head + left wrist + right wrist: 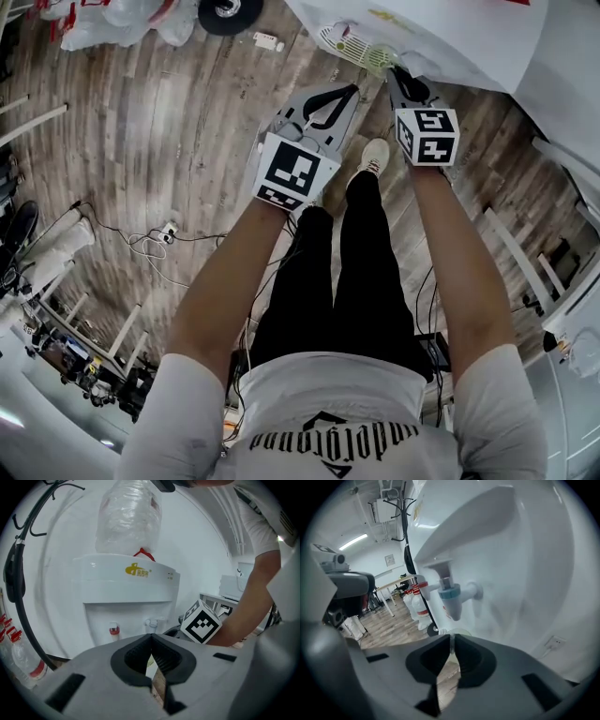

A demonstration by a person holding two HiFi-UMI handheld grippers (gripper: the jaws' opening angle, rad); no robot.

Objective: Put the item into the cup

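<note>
**Right gripper** (pixel 452 637): grey moulded plastic with black ribbed pads and a cube of black-and-white square markers on its back. The jaws stand all but together, and a thin clear wall is nipped at their tips.

**Cup** (pixel 378 60): thin clear plastic with a faint green tint and a round rim. It sits at the right gripper's tips, under the dispenser's taps and just beside the slotted white drip grille (pixel 342 39).

**Left gripper** (pixel 151 637): same build. Its tips meet and nothing is between the pads; only floor shows through the gap behind them. It hangs just left of the right gripper, pointing at the dispenser's front.

**Dispenser** (pixel 126 590): glossy white plastic with a rounded shoulder and a recessed tap bay. It bears a gold emblem with small gold characters too small to read.
- Blue tap (pixel 451 599): pale blue collar on a white spout.
- Red tap (pixel 114 631): set beside the blue one.

**Bottle** (pixel 129 520): large, clear and crinkled, set upside down on top of the dispenser, with a scrap of red at its neck.

**Spare bottles** (pixel 417 605): clear with red bands, standing on the floor beside the dispenser.

**Coat stand** (pixel 404 520): black metal with curved hooks, close to the dispenser.

**Floor** (pixel 159 122): grey-brown wood planks with a visible grain. A thin cable (pixel 150 246) lies looped on it.

**Person**: bare forearms, black trousers and a white shoe (pixel 375 155). The white shirt (pixel 328 394) carries black gothic print, seen upside down, which I cannot read for sure.

**Socket** (pixel 555 642): a white plate low on the wall.
</note>
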